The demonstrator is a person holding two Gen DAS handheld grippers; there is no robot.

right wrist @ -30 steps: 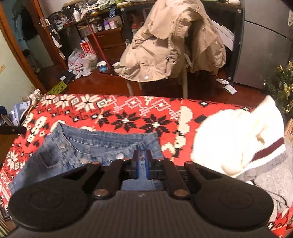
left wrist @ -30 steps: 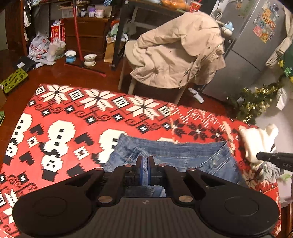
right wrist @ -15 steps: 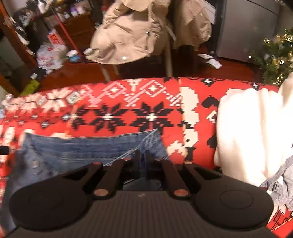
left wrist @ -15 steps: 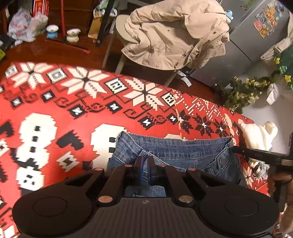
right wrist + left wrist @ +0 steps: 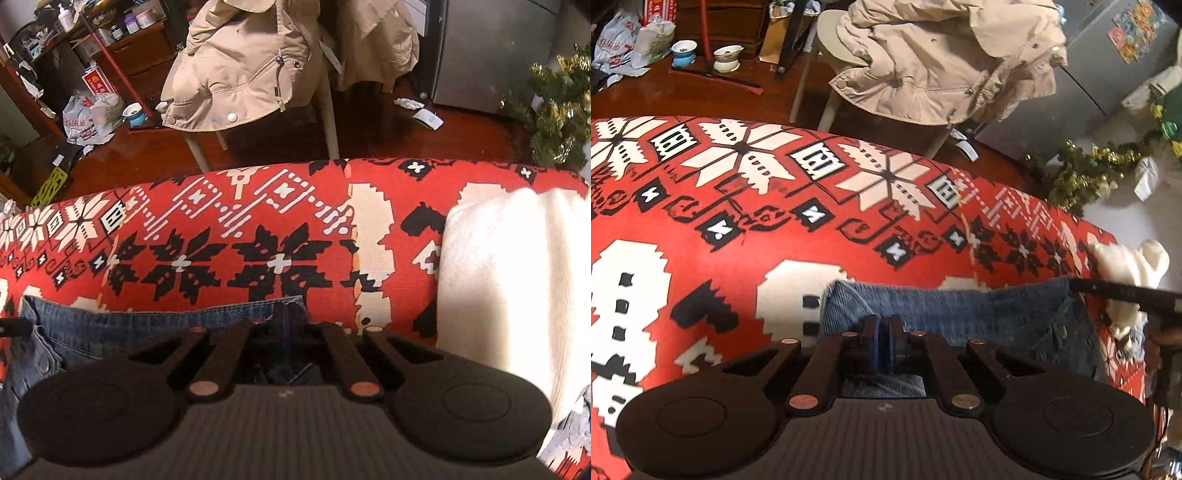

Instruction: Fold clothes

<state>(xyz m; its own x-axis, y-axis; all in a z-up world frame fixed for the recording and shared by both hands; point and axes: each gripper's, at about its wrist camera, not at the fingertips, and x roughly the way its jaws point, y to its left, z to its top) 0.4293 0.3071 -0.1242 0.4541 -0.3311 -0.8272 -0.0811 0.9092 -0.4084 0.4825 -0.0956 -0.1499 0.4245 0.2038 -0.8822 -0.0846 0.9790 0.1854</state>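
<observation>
Jeans (image 5: 960,310): one pair, both tongs (image 5: 881,332) (image 5: 286,325) apparently clamped on waistband.

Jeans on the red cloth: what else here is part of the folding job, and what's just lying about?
In the job:
jeans, pinched at the waistband by both grippers
left gripper
right gripper
white sweater, likely next to fold
red cloth, the work surface

Lying about:
beige jacket on the chair
small tree
bowls on the floor
fridge

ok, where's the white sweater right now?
The white sweater lies at the right end of the red patterned cloth, just right of the jeans both grippers hold.
</observation>
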